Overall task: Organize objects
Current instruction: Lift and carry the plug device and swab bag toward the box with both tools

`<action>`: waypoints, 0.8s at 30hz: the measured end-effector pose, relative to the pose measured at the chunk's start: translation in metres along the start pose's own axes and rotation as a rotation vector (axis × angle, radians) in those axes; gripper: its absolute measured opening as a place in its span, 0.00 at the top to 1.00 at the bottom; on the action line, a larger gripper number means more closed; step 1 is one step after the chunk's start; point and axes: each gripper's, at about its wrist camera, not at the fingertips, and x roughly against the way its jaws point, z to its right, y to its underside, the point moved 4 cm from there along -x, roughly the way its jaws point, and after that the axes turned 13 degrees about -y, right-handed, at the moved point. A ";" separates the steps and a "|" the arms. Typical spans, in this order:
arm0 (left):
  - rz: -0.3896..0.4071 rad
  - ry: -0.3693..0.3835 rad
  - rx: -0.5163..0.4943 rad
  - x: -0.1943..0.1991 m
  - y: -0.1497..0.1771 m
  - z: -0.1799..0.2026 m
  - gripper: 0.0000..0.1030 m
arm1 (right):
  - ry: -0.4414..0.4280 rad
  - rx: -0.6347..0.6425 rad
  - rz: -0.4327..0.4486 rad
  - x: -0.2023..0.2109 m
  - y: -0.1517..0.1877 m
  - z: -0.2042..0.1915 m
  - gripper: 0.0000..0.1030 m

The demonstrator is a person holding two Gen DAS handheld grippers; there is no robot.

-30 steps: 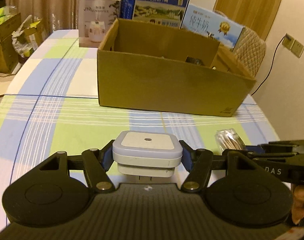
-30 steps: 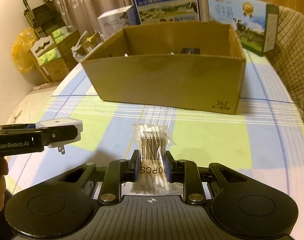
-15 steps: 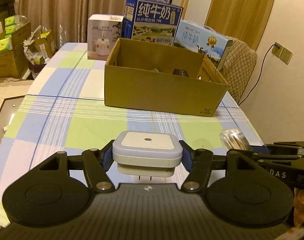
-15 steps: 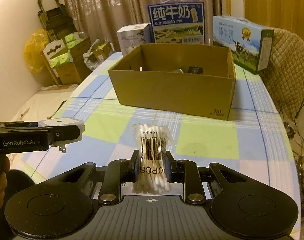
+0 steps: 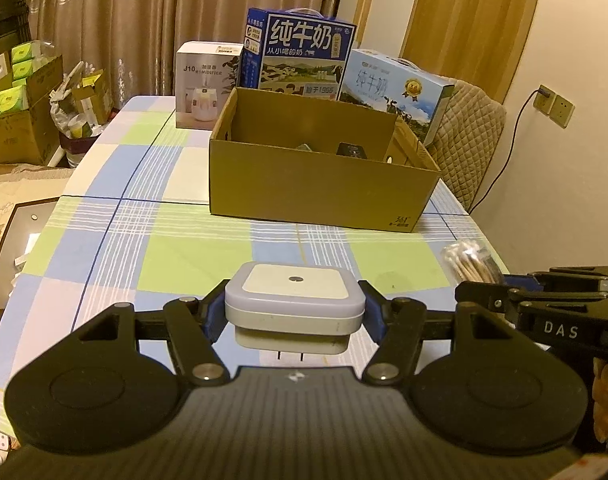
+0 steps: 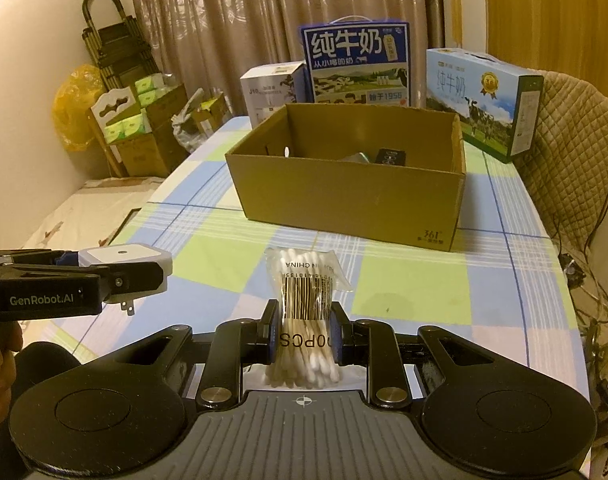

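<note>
Your left tongs (image 5: pixel 294 312) grip the white plug-in light (image 5: pixel 294 300); your right tongs (image 6: pixel 303 330) grip the cotton swab packet (image 6: pixel 304 308). Cardboard box (image 6: pixel 352 204) stands ahead, toward the table's far edge.

I count two milk cartons (image 5: pixel 300 56), one humidifier box (image 5: pixel 202 86) and one cardboard box (image 5: pixel 320 188). I hold one night light (image 5: pixel 294 304) and one cotton swab pack (image 6: pixel 304 312).

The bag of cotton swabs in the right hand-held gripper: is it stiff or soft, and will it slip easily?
The bag of cotton swabs probably gives: the right hand-held gripper pinches it narrow at the middle. Its clear film looks smooth, so it may slip. It is likely very light, being thin sticks.
</note>
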 end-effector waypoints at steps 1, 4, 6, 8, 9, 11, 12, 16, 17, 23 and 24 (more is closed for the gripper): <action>0.001 0.001 0.000 0.001 0.000 0.000 0.41 | 0.001 -0.001 0.000 0.000 0.000 0.000 0.79; 0.001 0.003 0.000 0.001 0.000 0.001 0.41 | 0.003 -0.003 -0.001 0.002 0.002 0.002 0.79; 0.000 0.004 -0.001 0.000 0.000 0.002 0.41 | 0.004 -0.005 -0.001 0.003 0.003 0.003 0.79; -0.003 0.006 -0.002 -0.001 -0.001 0.002 0.41 | 0.004 -0.007 0.000 0.003 0.004 0.003 0.79; -0.005 0.006 -0.002 -0.001 -0.001 0.002 0.41 | 0.004 -0.007 0.001 0.003 0.003 0.003 0.79; -0.007 0.006 -0.001 -0.002 0.000 0.002 0.41 | 0.005 -0.008 0.003 0.004 0.002 0.004 0.79; -0.008 0.006 0.000 -0.003 0.000 0.001 0.41 | 0.006 -0.007 0.004 0.004 0.001 0.005 0.79; -0.010 0.006 -0.002 -0.005 -0.001 0.002 0.41 | 0.016 -0.008 0.009 0.004 -0.003 0.009 0.79; -0.010 0.006 -0.001 -0.005 -0.001 0.002 0.41 | 0.018 -0.011 0.010 0.004 -0.003 0.011 0.79; -0.013 -0.003 -0.004 -0.011 -0.004 0.001 0.41 | 0.028 -0.015 0.011 0.004 -0.006 0.019 0.79; -0.014 -0.004 -0.004 -0.012 -0.004 0.001 0.41 | 0.030 -0.016 0.011 0.004 -0.006 0.021 0.79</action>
